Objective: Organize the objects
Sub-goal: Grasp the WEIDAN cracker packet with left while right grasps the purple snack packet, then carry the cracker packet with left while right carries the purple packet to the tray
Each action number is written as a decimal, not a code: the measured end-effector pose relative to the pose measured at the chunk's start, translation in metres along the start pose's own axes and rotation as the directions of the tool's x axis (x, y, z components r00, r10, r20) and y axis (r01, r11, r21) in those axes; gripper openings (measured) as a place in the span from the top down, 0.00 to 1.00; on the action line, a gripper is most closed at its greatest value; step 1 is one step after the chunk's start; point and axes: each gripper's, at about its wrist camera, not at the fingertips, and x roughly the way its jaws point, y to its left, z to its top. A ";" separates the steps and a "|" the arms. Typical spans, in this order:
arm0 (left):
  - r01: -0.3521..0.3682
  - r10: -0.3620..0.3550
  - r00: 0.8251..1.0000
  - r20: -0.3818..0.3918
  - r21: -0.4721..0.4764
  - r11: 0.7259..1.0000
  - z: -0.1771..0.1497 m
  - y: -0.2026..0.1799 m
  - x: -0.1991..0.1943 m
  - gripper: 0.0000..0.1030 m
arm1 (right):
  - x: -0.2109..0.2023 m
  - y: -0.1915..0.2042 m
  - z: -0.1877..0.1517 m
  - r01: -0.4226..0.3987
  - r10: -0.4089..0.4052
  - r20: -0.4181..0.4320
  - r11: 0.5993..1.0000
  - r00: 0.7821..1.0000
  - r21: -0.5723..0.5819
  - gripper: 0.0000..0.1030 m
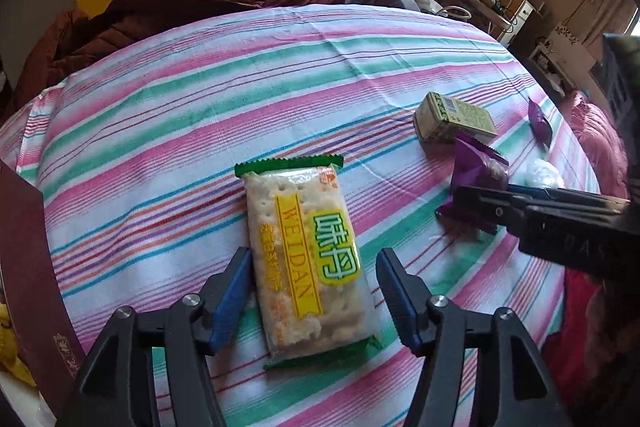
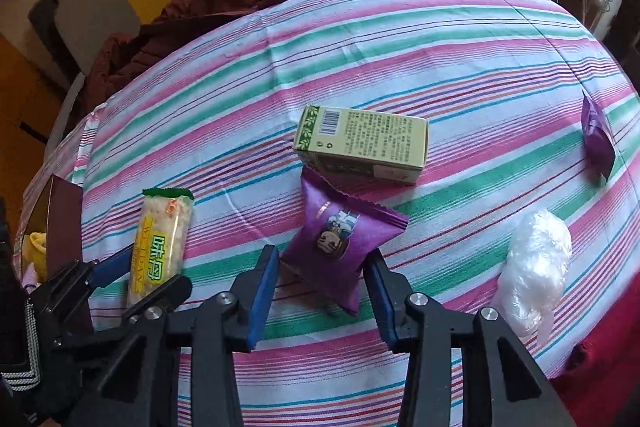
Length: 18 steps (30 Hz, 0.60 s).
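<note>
Our left gripper [image 1: 314, 269] has its jaws spread around the near end of the cracker pack [image 1: 306, 261], left pad about touching its edge, right pad clear of it, so no grip; the pack lies flat on the striped cloth [image 1: 200, 99]. Our right gripper [image 2: 322, 269] has its jaws closed on the purple packet [image 2: 340, 239], pads pressing both sides of its near end. Outward: green box [image 2: 362, 143] just behind the packet, white plastic wad [image 2: 534, 263] to the right, second purple packet [image 2: 598, 139] far right, maroon box [image 1: 28, 267] at the left edge
</note>
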 end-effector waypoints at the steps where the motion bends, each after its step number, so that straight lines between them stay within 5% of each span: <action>1: -0.001 0.001 1.000 0.008 -0.008 1.000 0.000 0.000 0.001 0.38 | 0.001 0.000 0.000 0.000 0.000 -0.003 1.000 1.000 -0.004 0.55; 6: -0.040 0.040 0.998 0.052 -0.010 0.999 -0.008 0.004 -0.003 0.53 | 0.005 0.003 -0.001 0.007 -0.007 -0.010 1.000 1.000 -0.023 0.57; 14: -0.057 0.058 0.996 0.073 -0.029 0.998 -0.020 0.005 -0.017 0.53 | 0.001 0.020 -0.011 0.014 -0.013 0.008 0.990 1.000 -0.140 0.59; 18: -0.086 0.089 0.986 0.142 -0.033 0.996 -0.027 0.008 -0.052 0.53 | 0.000 0.024 -0.015 0.014 -0.011 0.020 0.985 1.000 -0.175 0.59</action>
